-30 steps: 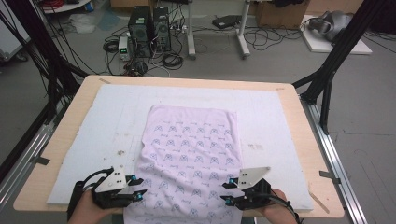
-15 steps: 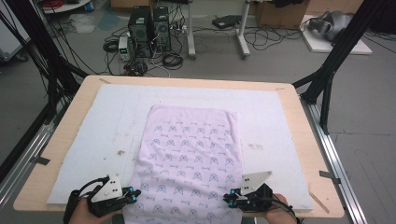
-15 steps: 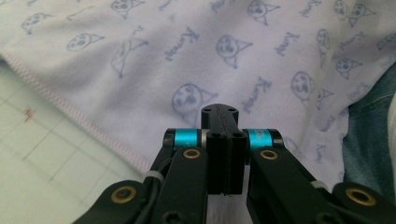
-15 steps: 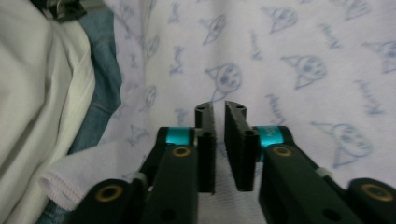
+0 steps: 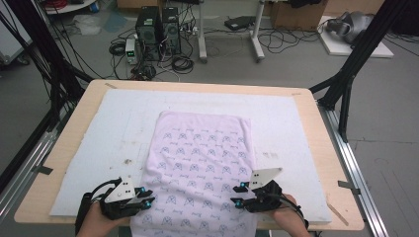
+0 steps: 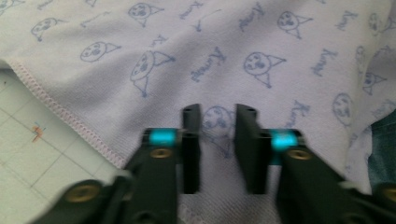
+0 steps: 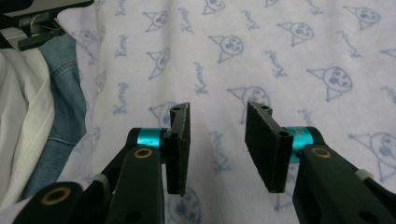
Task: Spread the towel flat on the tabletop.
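Observation:
A pale lilac cloth (image 5: 202, 163) printed with small blue cat faces lies flat on the white mat, and its near end hangs over the table's front edge. My left gripper (image 5: 147, 196) sits at the cloth's near left edge. Its jaws (image 6: 218, 112) have just closed to a narrow gap with a ridge of cloth between the pads, beside the stitched hem (image 6: 70, 121). My right gripper (image 5: 238, 194) rests over the cloth's near right part. Its jaws (image 7: 218, 109) have just been opening and stand apart above the flat cloth (image 7: 280, 56), pressing on nothing.
The white foam mat (image 5: 296, 128) covers most of the wooden table (image 5: 316, 123). The person's jeans and white top (image 7: 60, 107) show at the left of the right gripper view, with the other gripper (image 7: 37, 18) at the top left corner. Computers and cables stand on the floor beyond.
Both hands dipped slightly toward the near edge and came back. The cloth's near left edge looks smoother than a second ago.

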